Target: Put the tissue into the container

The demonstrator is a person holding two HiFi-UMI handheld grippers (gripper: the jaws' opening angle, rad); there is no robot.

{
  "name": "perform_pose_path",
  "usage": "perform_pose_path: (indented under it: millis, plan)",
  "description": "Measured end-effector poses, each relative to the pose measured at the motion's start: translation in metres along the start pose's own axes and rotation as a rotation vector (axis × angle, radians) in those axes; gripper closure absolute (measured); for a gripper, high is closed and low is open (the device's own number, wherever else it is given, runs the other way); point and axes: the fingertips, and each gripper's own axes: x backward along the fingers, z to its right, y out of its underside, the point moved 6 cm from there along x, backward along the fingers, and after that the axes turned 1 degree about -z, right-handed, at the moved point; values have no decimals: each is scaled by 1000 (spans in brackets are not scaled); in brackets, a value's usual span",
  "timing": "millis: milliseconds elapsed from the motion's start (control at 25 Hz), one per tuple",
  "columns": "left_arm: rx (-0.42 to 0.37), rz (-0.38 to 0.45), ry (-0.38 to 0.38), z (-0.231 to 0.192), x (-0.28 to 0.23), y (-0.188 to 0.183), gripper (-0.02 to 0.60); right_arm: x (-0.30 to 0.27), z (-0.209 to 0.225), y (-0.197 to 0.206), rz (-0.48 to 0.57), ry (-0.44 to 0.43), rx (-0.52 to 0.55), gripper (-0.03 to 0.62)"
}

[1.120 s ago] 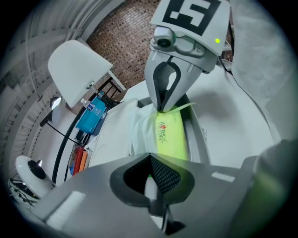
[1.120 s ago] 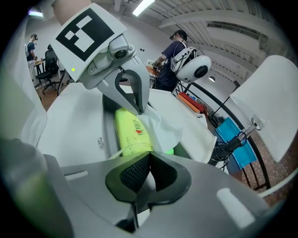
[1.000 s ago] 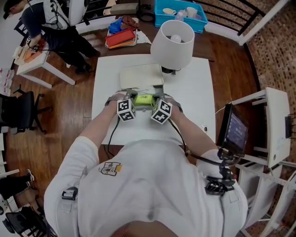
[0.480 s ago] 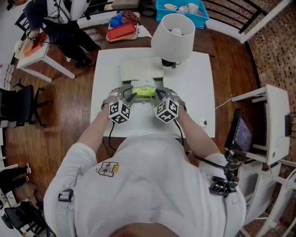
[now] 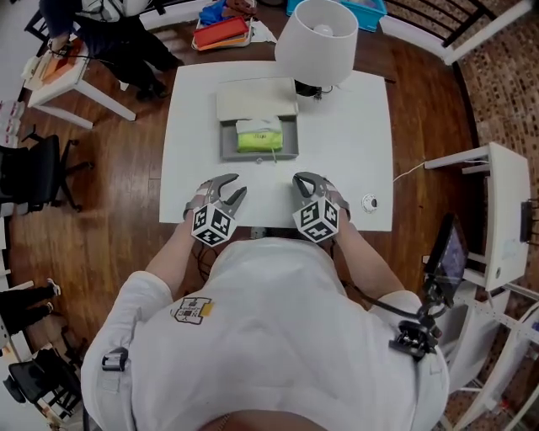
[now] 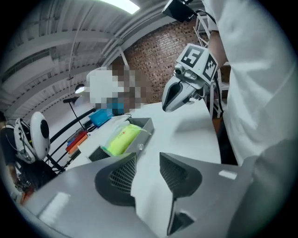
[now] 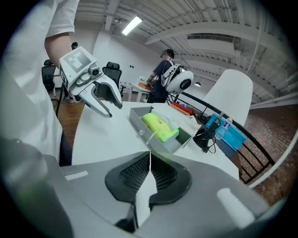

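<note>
One white desk (image 5: 354,168) is counted, and with it one grey container (image 5: 259,156), one green tissue pack (image 5: 258,135), one lamp (image 5: 315,42) and one small round object (image 5: 369,202). Two grippers are tallied: left gripper (image 5: 236,189), right gripper (image 5: 299,181). Beyond, one blue bin (image 5: 370,8) is spotted.

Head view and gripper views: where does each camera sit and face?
Head view: on the head, facing steeply down at the table; shirt, forearms, left tool, right tool show.
Left gripper view: on the left tool, facing the right tool; shirt at right.
Right gripper view: on the right tool, facing the left tool; sleeve at left.
Shared: both gripper views show the tissue pack in the container.
</note>
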Motion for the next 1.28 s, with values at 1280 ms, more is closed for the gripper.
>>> perform_pose_path:
  millis: [1280]
  plan:
    - [125, -121, 84, 77, 13, 64, 449, 17, -58, 86, -115, -81, -107, 594]
